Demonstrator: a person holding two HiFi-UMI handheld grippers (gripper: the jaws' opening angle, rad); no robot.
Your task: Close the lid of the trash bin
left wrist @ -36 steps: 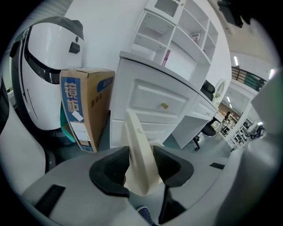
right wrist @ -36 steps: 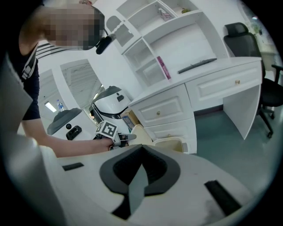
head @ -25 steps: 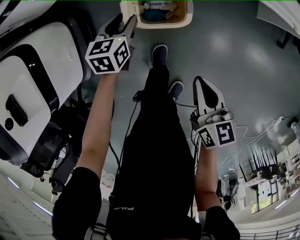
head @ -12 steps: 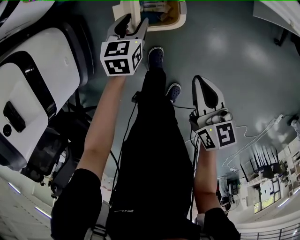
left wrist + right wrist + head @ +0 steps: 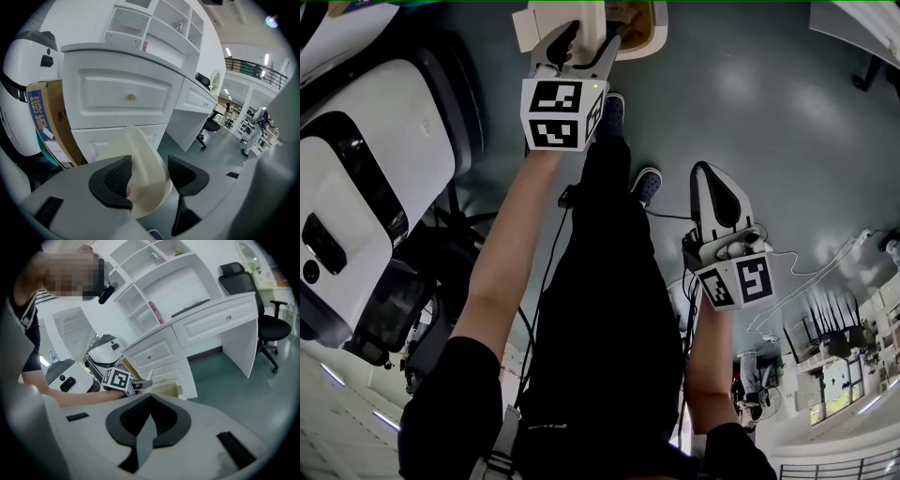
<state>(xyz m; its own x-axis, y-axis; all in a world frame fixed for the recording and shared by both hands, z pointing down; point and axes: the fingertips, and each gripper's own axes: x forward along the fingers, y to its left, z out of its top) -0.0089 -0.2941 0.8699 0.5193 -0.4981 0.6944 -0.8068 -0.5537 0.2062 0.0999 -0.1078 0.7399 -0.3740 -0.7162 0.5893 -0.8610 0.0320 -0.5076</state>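
Lid (image 5: pixel 145 145) of trash bin (image 5: pixel 660 37) standing raised between left gripper (image 5: pixel 149 161) jaws.
Left jaws have just been opening and are straddling the lid, apart; right gripper (image 5: pixel 149 420) is hanging aside, jaws together, empty.

The cream plastic trash bin (image 5: pixel 659 28) runs off the head view's top edge; the left gripper (image 5: pixel 586 42) hides most of its raised lid (image 5: pixel 144 154), possibly touching it.

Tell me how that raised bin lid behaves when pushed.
The lid looks like thin moulded plastic: probably light, fairly stiff. It stands upright at the bin's edge, seemingly hinged, so a push should swing it down, not slide it. Its smooth face may slip in the left hand-held gripper, whose jaws have just been opening with the lid between them.
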